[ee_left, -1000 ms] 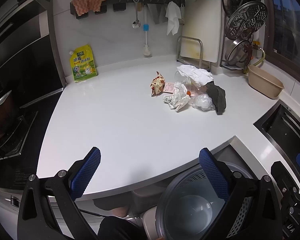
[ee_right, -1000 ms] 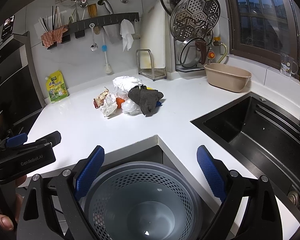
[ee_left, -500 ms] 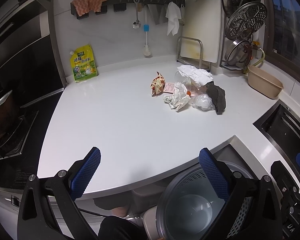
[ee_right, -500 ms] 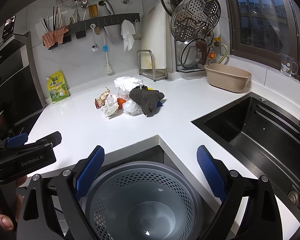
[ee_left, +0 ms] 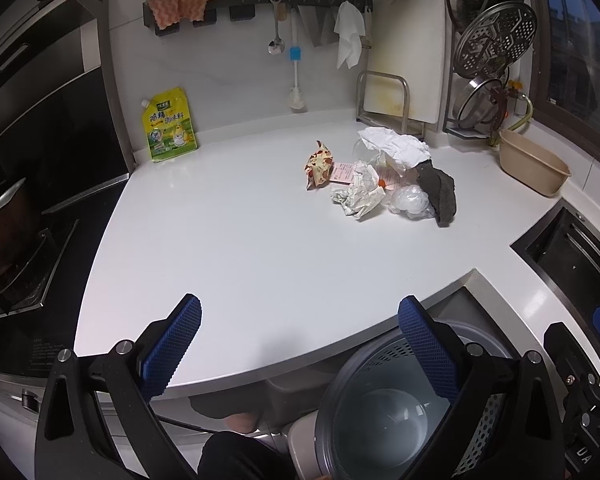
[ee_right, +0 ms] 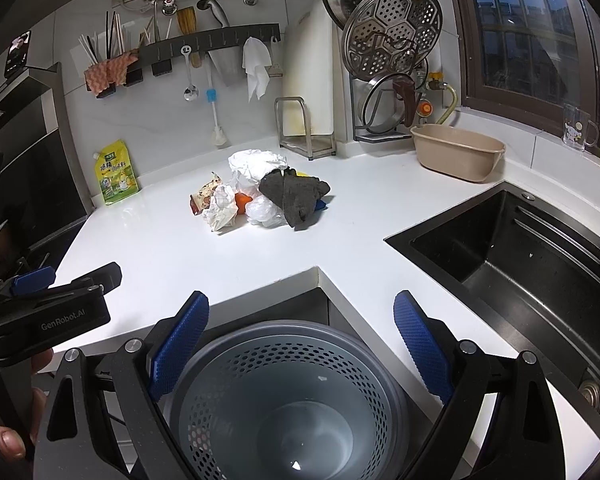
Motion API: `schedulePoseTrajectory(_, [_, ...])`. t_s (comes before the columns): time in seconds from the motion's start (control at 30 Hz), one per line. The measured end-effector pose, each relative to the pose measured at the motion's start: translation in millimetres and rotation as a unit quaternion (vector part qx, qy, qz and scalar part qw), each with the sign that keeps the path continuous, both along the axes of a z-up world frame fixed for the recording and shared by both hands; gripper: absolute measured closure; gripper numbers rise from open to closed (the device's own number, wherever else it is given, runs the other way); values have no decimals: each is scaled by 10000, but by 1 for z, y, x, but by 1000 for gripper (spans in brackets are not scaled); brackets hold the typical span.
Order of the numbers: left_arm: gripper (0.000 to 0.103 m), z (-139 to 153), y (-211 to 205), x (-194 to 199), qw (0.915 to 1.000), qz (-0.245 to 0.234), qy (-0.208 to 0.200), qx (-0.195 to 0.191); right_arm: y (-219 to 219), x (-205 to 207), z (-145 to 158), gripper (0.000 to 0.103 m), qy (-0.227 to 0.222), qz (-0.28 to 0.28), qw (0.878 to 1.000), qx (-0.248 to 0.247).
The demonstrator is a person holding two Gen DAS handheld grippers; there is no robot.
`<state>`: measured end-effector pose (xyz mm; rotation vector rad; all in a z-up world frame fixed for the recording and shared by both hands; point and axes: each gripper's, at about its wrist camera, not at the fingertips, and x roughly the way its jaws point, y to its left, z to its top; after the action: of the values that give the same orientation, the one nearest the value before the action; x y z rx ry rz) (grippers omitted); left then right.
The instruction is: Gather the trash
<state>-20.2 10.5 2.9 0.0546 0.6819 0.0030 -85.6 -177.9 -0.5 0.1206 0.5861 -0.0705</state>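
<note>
A heap of trash (ee_left: 384, 178) (ee_right: 260, 196) lies on the white counter (ee_left: 240, 240): crumpled white paper (ee_left: 396, 146), an orange snack wrapper (ee_left: 319, 162), a clear plastic bag (ee_left: 410, 202) and a dark grey rag (ee_right: 294, 194). A grey perforated bin (ee_right: 288, 396) (ee_left: 392, 408) stands below the counter's inner corner and looks empty. My left gripper (ee_left: 300, 344) hangs open over the counter's front edge, well short of the heap. My right gripper (ee_right: 302, 344) is open above the bin. Neither holds anything.
A black sink (ee_right: 516, 256) is set into the counter on the right, a stove (ee_left: 16, 264) on the left. A beige basin (ee_right: 458, 152), a yellow seasoning pouch (ee_left: 169, 124), a cutting-board rack (ee_left: 384, 96) and hanging utensils line the back wall.
Both views have shifted very slightly; the trash heap and both grippers stay as they were.
</note>
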Motion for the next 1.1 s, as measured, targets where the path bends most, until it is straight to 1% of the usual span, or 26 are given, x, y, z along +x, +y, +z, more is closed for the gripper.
schedulePoseTrajectory(0.1, [6,-6,4,6,10000,49,9,-50,-4,5,-8,14,7,15,9999,100])
schedulePoseTrajectory(0.2, [6,-11,9,16,9998,123,-55,-156,-10,20,-20,14,113,21,9999,115])
schedulePoseTrajectory(0.33, [6,-15,11,38,9997,207,-89,-111,-18,45,-26,14,200,80,9997,103])
schedulePoseTrajectory(0.43, [6,-13,12,58,9997,200,-124,-96,-23,68,-22,14,182,120,9997,126])
schedulePoseTrajectory(0.53, [6,-10,12,81,9995,179,-149,-189,-27,94,-15,14,112,159,9998,50])
schedulePoseTrajectory(0.63, [6,-10,9,104,9994,178,-130,-257,-29,126,-12,14,152,248,9996,62])
schedulePoseTrajectory(0.8, [6,-18,7,136,9996,227,-3,-187,-35,172,-16,14,312,358,9987,204])
schedulePoseTrajectory(0.9, [6,-25,7,145,9994,228,84,-247,-39,201,-21,14,445,421,9978,251])
schedulePoseTrajectory(1.03, [6,-30,4,155,9995,257,120,-129,-38,229,-24,14,548,526,9968,242])
schedulePoseTrajectory(1.1, [6,-32,4,159,9995,238,145,-148,-35,242,-26,14,619,616,9960,200])
